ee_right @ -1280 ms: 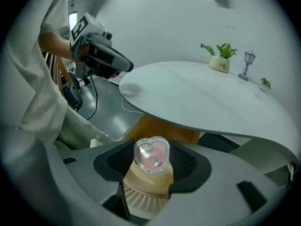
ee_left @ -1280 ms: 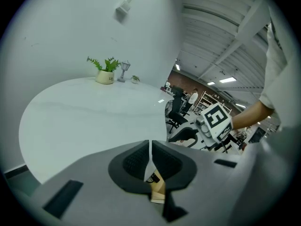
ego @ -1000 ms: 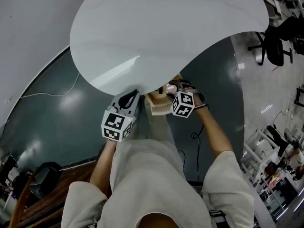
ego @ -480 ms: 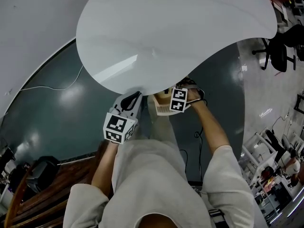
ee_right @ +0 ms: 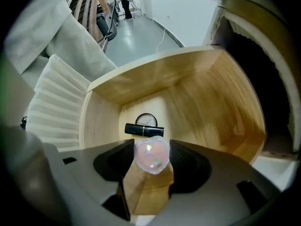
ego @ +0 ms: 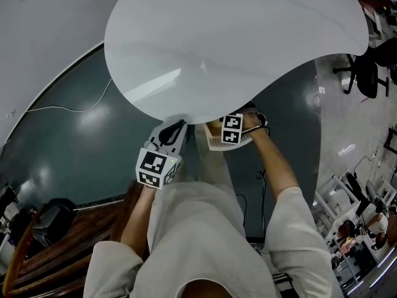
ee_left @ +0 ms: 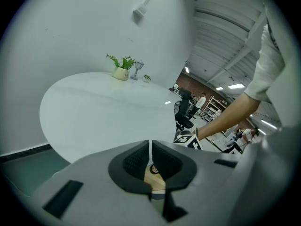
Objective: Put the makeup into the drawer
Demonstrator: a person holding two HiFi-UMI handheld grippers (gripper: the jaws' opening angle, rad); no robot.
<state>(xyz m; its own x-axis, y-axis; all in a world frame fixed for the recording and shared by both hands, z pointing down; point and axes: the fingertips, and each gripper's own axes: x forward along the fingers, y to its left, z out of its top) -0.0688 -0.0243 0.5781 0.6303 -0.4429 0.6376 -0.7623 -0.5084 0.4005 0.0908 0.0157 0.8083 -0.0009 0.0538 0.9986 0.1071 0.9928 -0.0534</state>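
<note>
The right gripper [ee_right: 150, 161] points down into the open wooden drawer [ee_right: 211, 102]. Its jaws are clamped on a little pink heart makeup case [ee_right: 151, 152], one jaw on each side of it. The heart is over the inside of the drawer, at the near end. I cannot tell if it touches the bottom. A black lipstick [ee_right: 144, 130] lies on the drawer floor, and a round compact [ee_right: 146, 120] lies just past it on the far side. The drawer sticks out from under the near edge of the big white table [ego: 248, 36]. The left gripper [ee_left: 149, 149] is just left of the drawer, with its jaws together and nothing between them. A small plant pot [ee_left: 122, 73] stands on the far side of the table.
</note>
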